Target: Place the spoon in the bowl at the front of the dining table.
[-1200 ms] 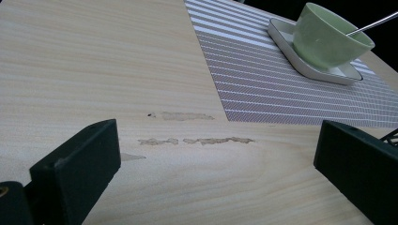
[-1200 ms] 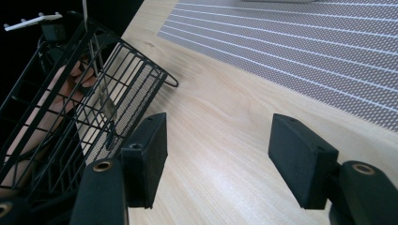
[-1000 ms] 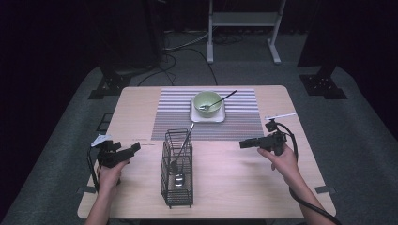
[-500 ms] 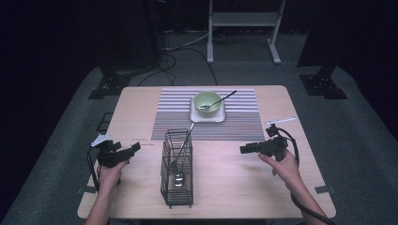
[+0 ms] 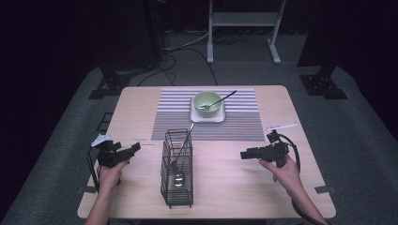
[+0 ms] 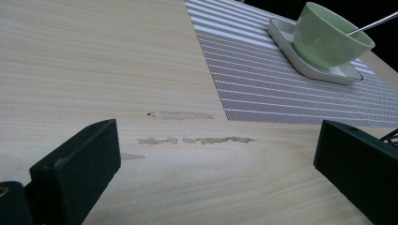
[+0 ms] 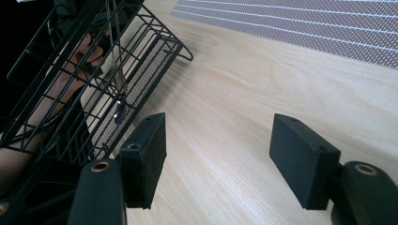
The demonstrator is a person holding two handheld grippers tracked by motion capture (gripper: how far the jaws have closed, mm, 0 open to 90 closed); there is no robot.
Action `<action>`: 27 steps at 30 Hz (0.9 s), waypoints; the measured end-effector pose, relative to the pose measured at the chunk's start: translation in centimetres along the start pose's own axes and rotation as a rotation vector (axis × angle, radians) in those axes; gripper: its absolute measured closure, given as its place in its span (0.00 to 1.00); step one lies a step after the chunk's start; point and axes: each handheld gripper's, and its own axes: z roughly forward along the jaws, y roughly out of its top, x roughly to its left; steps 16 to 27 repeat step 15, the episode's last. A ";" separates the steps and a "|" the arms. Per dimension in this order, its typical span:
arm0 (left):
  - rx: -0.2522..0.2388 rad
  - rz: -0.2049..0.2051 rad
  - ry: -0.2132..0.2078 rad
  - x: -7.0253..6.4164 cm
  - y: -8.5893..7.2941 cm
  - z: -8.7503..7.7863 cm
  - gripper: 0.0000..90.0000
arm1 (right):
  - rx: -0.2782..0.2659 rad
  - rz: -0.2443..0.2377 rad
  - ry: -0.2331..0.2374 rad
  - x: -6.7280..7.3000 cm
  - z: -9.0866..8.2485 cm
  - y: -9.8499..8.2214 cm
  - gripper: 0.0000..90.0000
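A black wire basket (image 5: 177,173) stands at the front middle of the wooden table (image 5: 234,187), with a metal spoon (image 5: 180,150) leaning inside it. Farther back, a green bowl (image 5: 208,101) sits on a white square plate (image 5: 206,117) on a striped placemat (image 5: 244,122), and a second spoon (image 5: 223,98) rests in the bowl. My left gripper (image 5: 136,147) hovers left of the basket, open and empty, pointing toward the bowl (image 6: 328,35). To the basket's right, my right gripper (image 5: 243,153) is open with nothing between its jaws, and it faces the basket (image 7: 70,84).
A thin white strip (image 5: 281,126) lies on the table just beyond the right gripper. Faint smears (image 6: 197,139) mark the wood ahead of the left gripper. A metal stand (image 5: 244,18) and cables are on the floor behind the table.
The right gripper has drifted slightly toward the near edge and a little left. The left gripper, basket and bowl have stayed put.
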 end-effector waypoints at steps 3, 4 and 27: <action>0.000 0.001 0.001 0.0 0.0 0.0 0.00 | -0.004 -0.004 0.003 0.1 -0.1 -0.4 0.39; 0.000 0.002 0.001 0.0 0.0 0.0 0.00 | -0.005 -0.003 0.005 0.1 -0.1 -0.6 0.39; 0.002 0.006 0.002 -0.1 0.0 0.1 0.00 | -0.032 -0.019 0.013 0.5 -0.1 -2.0 0.38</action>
